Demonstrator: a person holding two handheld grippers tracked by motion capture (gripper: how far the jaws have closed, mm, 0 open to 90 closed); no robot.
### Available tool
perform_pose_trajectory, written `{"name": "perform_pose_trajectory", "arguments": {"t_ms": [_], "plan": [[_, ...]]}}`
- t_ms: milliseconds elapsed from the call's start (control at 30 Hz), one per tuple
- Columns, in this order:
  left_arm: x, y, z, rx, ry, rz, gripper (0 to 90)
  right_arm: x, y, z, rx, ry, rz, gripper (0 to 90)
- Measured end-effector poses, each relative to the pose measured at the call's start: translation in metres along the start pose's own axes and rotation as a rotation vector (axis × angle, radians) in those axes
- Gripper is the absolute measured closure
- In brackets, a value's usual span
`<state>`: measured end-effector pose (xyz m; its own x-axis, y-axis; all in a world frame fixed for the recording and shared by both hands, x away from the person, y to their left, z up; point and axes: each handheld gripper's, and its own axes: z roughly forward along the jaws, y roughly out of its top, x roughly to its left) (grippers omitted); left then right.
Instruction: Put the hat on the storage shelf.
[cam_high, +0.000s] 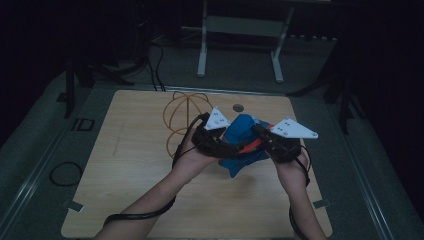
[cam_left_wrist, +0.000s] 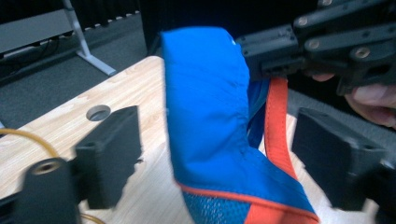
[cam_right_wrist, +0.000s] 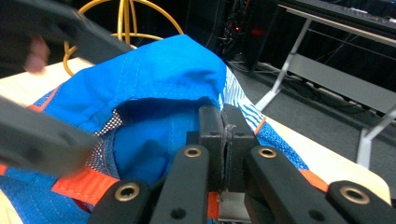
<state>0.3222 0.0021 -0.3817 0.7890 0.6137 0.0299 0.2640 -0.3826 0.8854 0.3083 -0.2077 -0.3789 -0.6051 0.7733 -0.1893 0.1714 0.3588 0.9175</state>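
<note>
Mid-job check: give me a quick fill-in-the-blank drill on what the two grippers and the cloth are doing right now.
1. The right gripper is shut on the ____ cloth.
2. The left gripper has its jaws ____, with the cloth hanging between them.
3. The cloth's trim is ____ in colour.
4. Behind the cloth on the table stands a yellow ____ frame.

Missing words: blue; open; orange; wire

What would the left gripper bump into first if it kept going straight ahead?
Most likely the blue fabric garment with orange trim: it hangs right between the left gripper's open fingers. Depth is unclear, so I can't tell how close it is.
</note>
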Motion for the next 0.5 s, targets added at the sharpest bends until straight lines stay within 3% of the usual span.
{"name": "perform_pose_trajectory", "arguments": {"t_ms": [100,167,267,333,400,500], "plan": [[0.003,0.001,0.006,0.022,-0.003,-0.003,34.7,0.004,0.002,-0.002,-0.005,0.009,-0.008,88.7],[0.003,0.001,0.009,0.049,0.007,0.012,36.4,0.006,0.003,-0.003,-0.008,0.010,-0.019,88.7],[0.003,0.000,0.011,0.067,0.009,0.031,46.0,0.008,0.005,-0.005,-0.015,0.011,-0.027,88.7],[0.002,-0.002,0.009,0.047,0.034,0.053,68.2,0.009,0.006,-0.006,-0.022,0.014,-0.022,88.7],[0.004,-0.002,0.007,0.039,0.043,0.057,82.9,0.010,0.006,-0.007,-0.026,0.026,-0.019,88.7],[0.008,0.000,0.005,0.044,0.041,0.061,86.1,0.015,0.005,-0.009,-0.028,0.039,-0.025,88.7]]}}
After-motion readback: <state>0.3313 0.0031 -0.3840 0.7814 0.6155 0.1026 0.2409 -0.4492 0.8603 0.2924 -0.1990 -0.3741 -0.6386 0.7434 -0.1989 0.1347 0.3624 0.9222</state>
